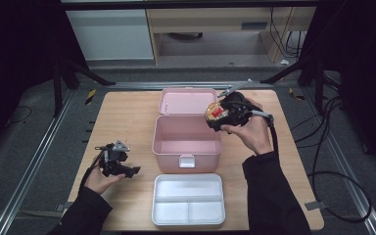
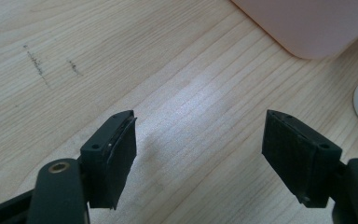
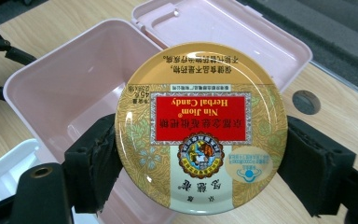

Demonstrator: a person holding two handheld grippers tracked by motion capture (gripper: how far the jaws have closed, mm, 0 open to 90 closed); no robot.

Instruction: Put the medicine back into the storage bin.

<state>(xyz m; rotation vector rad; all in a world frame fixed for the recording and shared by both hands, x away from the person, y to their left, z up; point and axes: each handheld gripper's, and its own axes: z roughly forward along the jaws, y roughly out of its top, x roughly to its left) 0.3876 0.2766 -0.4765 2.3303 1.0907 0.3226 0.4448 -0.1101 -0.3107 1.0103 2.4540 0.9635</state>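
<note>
Tin: round candy tin [image 3: 200, 128], gold with a red label, held above the right rim of the open pink box [image 1: 186, 140].
Right gripper [image 3: 200, 163]: clamped on the tin's edges.
Left gripper [image 2: 198, 154]: wide open, empty, over the table [image 2: 74, 70] at near left.
Risk: smooth rim could slip from the pads and miss the box.
Tray: white tray [image 1: 188, 198], near side.

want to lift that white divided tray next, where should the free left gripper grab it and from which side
Probably the white tray by its raised rim on the left short edge, coming in from the left, where the open left gripper already rests. It lies flat and shallow, too wide to span, so the thin rim suits the jaws.
</note>
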